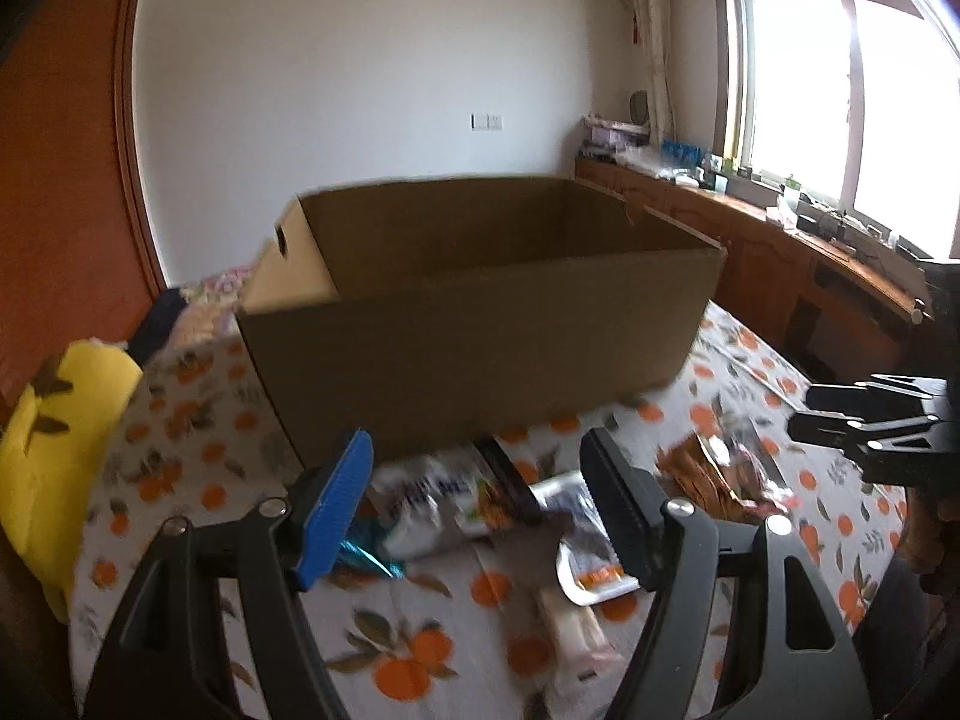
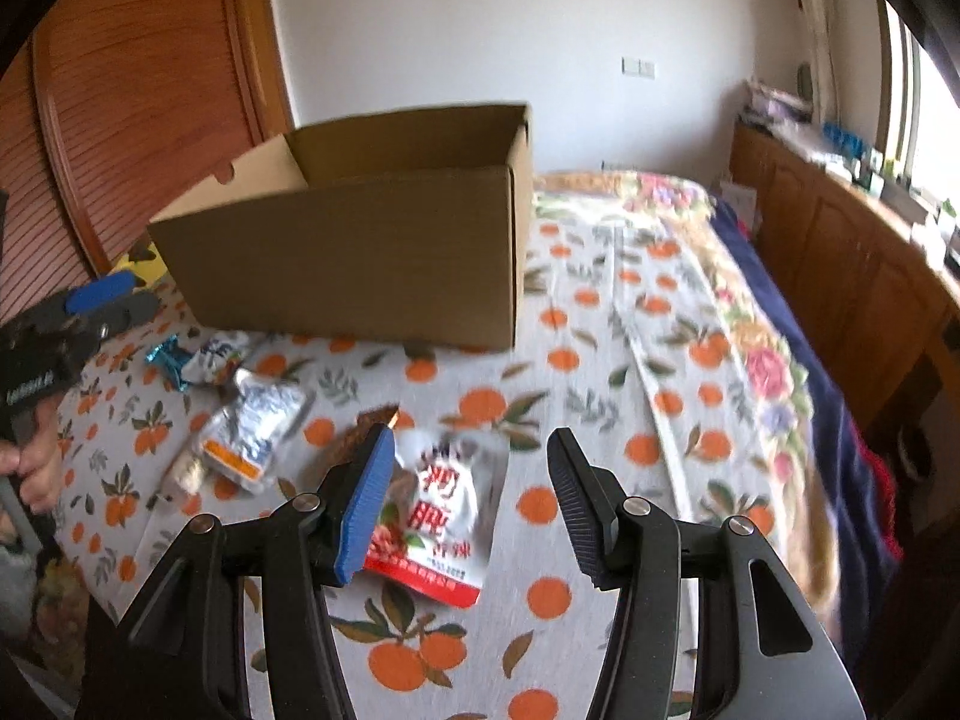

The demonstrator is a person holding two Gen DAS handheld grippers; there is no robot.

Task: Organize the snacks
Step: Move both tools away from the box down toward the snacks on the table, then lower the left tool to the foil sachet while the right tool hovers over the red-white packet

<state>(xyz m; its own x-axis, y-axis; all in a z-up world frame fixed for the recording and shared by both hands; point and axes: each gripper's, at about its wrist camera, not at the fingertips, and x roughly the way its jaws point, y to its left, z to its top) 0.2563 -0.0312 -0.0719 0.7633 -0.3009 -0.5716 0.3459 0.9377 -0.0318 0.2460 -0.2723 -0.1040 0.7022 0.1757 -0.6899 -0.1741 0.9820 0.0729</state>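
Hovering wide open and empty, both grippers, left (image 1: 480, 492) and right (image 2: 474, 492), face the cardboard box (image 2: 360, 258). Snack packets (image 2: 258, 426) lie at its six o'clock.

Home bedroom, probably, orange-print bedsheet (image 2: 600, 360), wooden wardrobe (image 2: 150, 90), curtained window (image 1: 840, 90)
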